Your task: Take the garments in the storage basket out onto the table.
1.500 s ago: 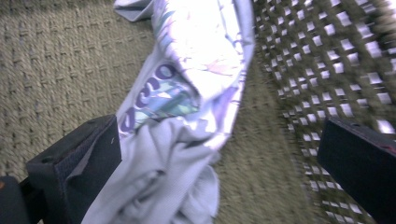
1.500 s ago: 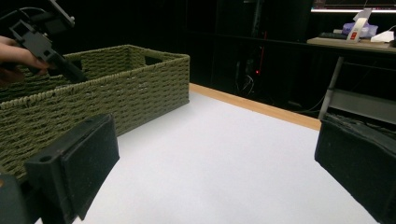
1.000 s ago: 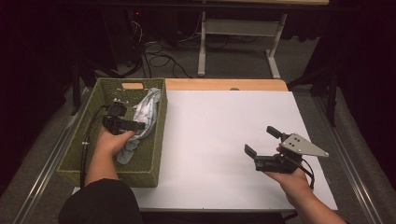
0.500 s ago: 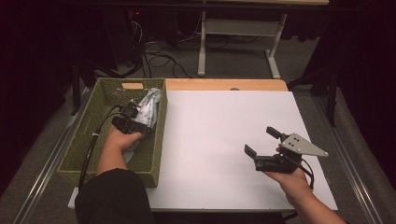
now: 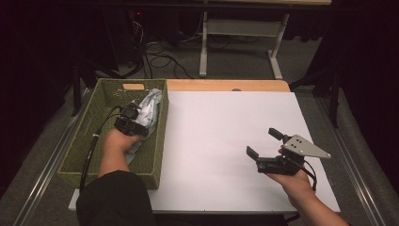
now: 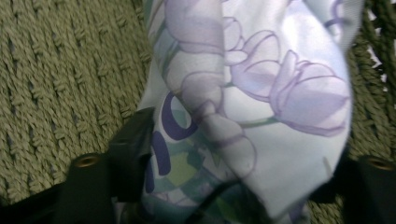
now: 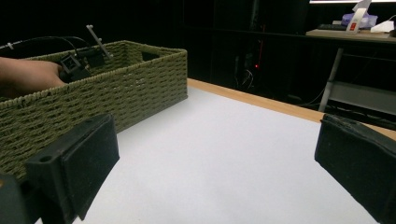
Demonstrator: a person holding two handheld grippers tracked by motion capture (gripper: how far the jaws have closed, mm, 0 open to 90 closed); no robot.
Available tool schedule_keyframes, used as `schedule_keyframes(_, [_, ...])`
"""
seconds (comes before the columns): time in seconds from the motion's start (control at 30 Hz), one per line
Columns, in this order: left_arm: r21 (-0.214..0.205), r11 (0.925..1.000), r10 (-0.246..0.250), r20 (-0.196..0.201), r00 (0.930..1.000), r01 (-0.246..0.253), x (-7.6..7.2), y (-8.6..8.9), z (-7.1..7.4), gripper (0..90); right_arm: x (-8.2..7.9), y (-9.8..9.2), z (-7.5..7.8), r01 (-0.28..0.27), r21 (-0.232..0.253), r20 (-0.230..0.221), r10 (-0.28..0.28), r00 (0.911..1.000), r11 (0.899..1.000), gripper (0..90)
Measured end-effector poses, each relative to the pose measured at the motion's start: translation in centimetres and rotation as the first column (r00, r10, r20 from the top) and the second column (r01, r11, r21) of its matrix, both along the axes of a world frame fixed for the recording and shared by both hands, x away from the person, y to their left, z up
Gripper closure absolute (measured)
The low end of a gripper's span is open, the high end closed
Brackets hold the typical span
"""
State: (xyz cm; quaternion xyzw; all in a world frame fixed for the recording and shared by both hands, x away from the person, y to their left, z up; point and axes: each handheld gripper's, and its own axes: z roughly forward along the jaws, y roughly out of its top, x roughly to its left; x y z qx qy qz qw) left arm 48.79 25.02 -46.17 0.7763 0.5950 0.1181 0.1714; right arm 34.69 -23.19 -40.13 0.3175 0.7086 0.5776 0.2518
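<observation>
Left claw [image 5: 141,114] was down inside the olive-green woven basket [image 5: 89,141], and its jaws had just been closing around a bunched fold of the pale blue cloth with purple flower print [image 6: 261,102]. A second earlier that hand sat further back toward the near end of the basket, with the jaws wide; now it had slid forward and lower onto the fabric. From the left gripper view the cloth filled the gap between the two black jaws and looked pinched, so I'd call that a grab, meaning the pick-up step had probably just started and the lift out of the basket was still to come.

That cloth lay heaped along the right-hand wall of the basket, partly draped up toward the rim.

Funny how the views differed: the high view only gave a hand and a bit of crumpled fabric, while the left gripper view showed the flower pattern and the fold sitting between the jaws. The right gripper view caught the basket's outer wall from the side.

Right claw [image 5: 263,143] hung over the white tabletop [image 5: 226,141], jaws spread wide, nothing in them, well apart from the basket.
</observation>
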Motion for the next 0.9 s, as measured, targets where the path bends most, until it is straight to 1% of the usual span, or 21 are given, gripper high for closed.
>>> schedule_keyframes(0.03, [0.0, 1.0, -0.001, 0.002, 1.0, 0.001, 0.0, 0.0, 0.1, 38.8, 0.0, 0.0, 0.0, 0.001, 0.0, 0.001, -0.001, 1.0, 1.0, 1.0])
schedule_keyframes(0.07, [0.004, 1.0, -0.005, 0.006, 1.0, 0.005, -0.1, 0.0, 0.1, 46.0, 0.0, 0.0, 0.0, 0.004, 0.001, 0.001, -0.004, 1.0, 1.0, 1.0])
schedule_keyframes(0.13, [0.003, 0.9999, -0.012, 0.005, 0.9999, 0.012, -0.1, 0.0, 0.2, 52.3, 0.0, -0.1, 0.0, 0.003, -0.001, -0.001, -0.003, 1.0, 1.0, 1.0])
schedule_keyframes(0.17, [0.004, 0.9999, -0.014, 0.005, 0.9999, 0.014, -0.1, -0.1, 0.2, 52.3, 0.0, -0.1, 0.0, 0.003, -0.001, -0.001, -0.003, 1.0, 1.0, 1.0])
schedule_keyframes(0.23, [-0.003, 0.9998, -0.02, 0.002, 0.9998, 0.02, -0.2, -0.1, 0.2, 60.9, 0.1, -0.1, 0.0, 0.004, 0.0, 0.001, -0.004, 1.0, 1.0, 1.0])
schedule_keyframes(0.3, [-0.009, 0.9998, -0.021, -0.001, 0.9998, 0.021, -0.2, -0.2, 0.3, 64.9, 0.1, -0.2, 0.0, 0.004, 0.001, 0.002, -0.004, 1.0, 1.0, 0.9])
schedule_keyframes(0.33, [-0.007, 0.9997, -0.023, 0.0, 0.9997, 0.023, -0.3, -0.2, 0.3, 64.9, 0.1, -0.2, 0.0, 0.005, 0.004, 0.001, -0.005, 1.0, 1.0, 1.0])
schedule_keyframes(0.4, [-0.002, 0.9996, -0.028, 0.004, 0.9996, 0.028, -0.4, -0.2, 0.4, 68.7, 0.1, -0.2, 0.1, 0.005, 0.002, 0.006, -0.005, 1.0, 1.0, 1.0])
schedule_keyframes(0.57, [-0.003, 0.9996, -0.028, 0.003, 0.9996, 0.028, -0.5, -0.3, 0.5, 70.1, 0.0, -0.3, 0.2, 0.006, 0.004, 0.007, -0.006, 1.0, 1.0, 1.0])
schedule_keyframes(0.6, [-0.012, 0.9997, -0.02, 0.001, 0.9998, 0.02, -0.6, -0.2, 0.7, 70.1, 0.0, -0.3, 0.2, 0.006, 0.004, 0.009, -0.006, 0.9999, 1.0, 1.0])
schedule_keyframes(0.67, [-0.01, 0.9998, -0.019, 0.003, 0.9998, 0.019, -0.6, -0.2, 0.8, 70.2, 0.0, -0.3, 0.2, 0.005, 0.005, 0.01, -0.005, 0.9999, 1.0, 0.9])
schedule_keyframes(0.73, [-0.018, 0.9998, -0.002, 0.018, 0.9998, 0.002, -0.9, 0.1, 1.5, 70.5, 0.0, -0.3, 0.2, 0.005, 0.006, 0.012, -0.005, 0.9999, 1.0, 1.0])
schedule_keyframes(0.77, [-0.018, 0.9998, -0.002, 0.018, 0.9998, 0.002, -0.9, 0.1, 1.5, 70.5, -0.1, -0.3, 0.2, 0.004, 0.003, 0.015, -0.004, 0.9999, 1.0, 1.0])
schedule_keyframes(0.8, [-0.018, 0.9998, 0.009, 0.027, 0.9996, -0.009, -1.1, 0.3, 2.1, 70.5, -0.1, -0.3, 0.2, 0.003, 0.003, 0.022, -0.003, 0.9997, 1.0, 0.9])
schedule_keyframes(0.87, [-0.024, 0.9996, 0.013, 0.029, 0.9995, -0.012, -1.3, 0.5, 2.7, 70.4, -0.2, -0.2, 0.3, 0.003, 0.001, 0.023, -0.003, 0.9997, 1.0, 1.0])
schedule_keyframes(0.9, [-0.024, 0.9996, 0.013, 0.029, 0.9995, -0.012, -1.3, 0.5, 2.7, 70.4, -0.2, -0.2, 0.3, 0.003, 0.001, 0.023, -0.003, 0.9997, 1.0, 1.0])
